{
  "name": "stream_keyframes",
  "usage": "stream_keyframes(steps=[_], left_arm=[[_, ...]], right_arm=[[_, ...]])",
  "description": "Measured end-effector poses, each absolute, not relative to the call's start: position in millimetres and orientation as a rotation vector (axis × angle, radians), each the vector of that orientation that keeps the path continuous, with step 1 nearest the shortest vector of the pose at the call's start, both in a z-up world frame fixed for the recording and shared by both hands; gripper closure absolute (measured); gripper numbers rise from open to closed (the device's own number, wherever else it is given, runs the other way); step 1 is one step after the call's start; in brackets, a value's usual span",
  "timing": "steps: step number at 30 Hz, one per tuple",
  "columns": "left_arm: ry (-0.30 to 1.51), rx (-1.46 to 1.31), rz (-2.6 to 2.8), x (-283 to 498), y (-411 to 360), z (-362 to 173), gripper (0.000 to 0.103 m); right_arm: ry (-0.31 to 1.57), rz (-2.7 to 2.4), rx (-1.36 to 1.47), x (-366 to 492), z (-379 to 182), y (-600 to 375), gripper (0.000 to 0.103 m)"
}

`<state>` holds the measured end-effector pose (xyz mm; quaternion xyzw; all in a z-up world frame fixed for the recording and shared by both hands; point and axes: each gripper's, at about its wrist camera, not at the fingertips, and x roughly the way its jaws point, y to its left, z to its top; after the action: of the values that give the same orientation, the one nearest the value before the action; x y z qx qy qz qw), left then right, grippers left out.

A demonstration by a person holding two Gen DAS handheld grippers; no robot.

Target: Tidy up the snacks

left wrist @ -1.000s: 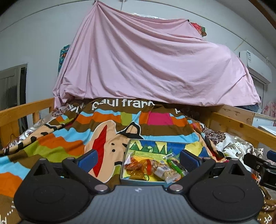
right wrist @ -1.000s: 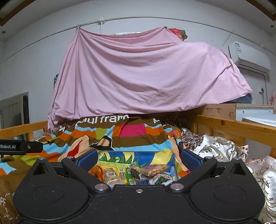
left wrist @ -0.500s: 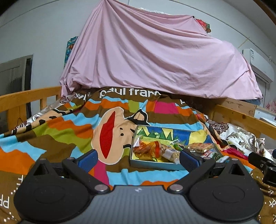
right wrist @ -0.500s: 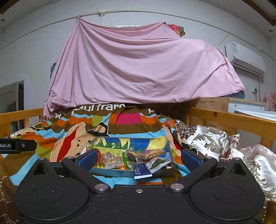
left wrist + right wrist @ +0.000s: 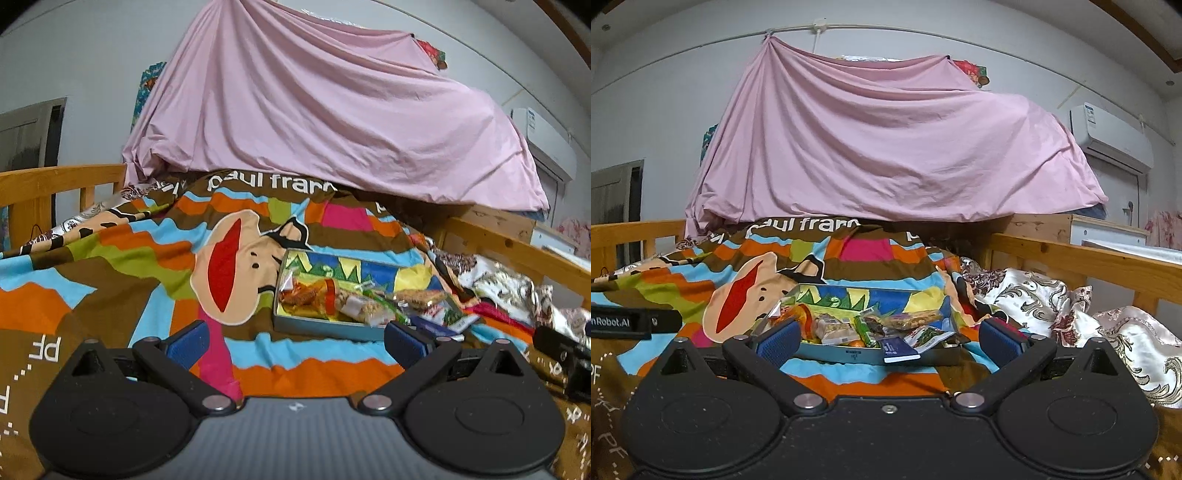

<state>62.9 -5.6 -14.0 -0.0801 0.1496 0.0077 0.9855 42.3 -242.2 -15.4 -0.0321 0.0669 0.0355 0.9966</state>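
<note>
A shallow grey tin box (image 5: 325, 326) with a colourful lining sits on the striped blanket and holds several wrapped snacks, among them an orange packet (image 5: 306, 293) and a clear nut bar (image 5: 419, 296). In the right wrist view the box (image 5: 864, 354) lies just past the fingers, with a dark blue packet (image 5: 899, 350) hanging over its front rim. My left gripper (image 5: 295, 341) is open and empty, back from the box. My right gripper (image 5: 888, 338) is open and empty, close in front of the box.
The striped cartoon blanket (image 5: 147, 280) covers the bed. Wooden rails (image 5: 1089, 262) run along both sides. A pink sheet (image 5: 886, 147) drapes over the back. Patterned satin bedding (image 5: 1052, 306) is bunched at the right. The right gripper's body (image 5: 565, 352) shows at the left view's right edge.
Both grippers have pulled back and up from the box, so it now shows farther off and whole in both views. Both stay open.
</note>
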Motion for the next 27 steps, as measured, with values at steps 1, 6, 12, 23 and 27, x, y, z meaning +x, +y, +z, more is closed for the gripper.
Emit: stream_keyframes(steps=[1,6,12,23,27], left_arm=[[0.303,-0.155,0.016,62,-6,-16,0.0],[0.315,-0.166,0.009,61,-3,-22,0.0],[0.308,-0.173,0.006,58,-3,-24,0.0],[0.305,-0.078,-0.019,54,-18,-31,0.0],[0.31,-0.072,-0.021,54,-20,-31,0.0]], right_arm=[[0.136,0.073,-0.069,42,-17,-241,0.001],[0.153,0.067,-0.091,41,-24,-236,0.001],[0.19,0.054,-0.083,44,-27,-237,0.001],[0.215,0.045,-0.046,47,-29,-243,0.001],[0.246,0.044,-0.031,54,-31,-244,0.001]])
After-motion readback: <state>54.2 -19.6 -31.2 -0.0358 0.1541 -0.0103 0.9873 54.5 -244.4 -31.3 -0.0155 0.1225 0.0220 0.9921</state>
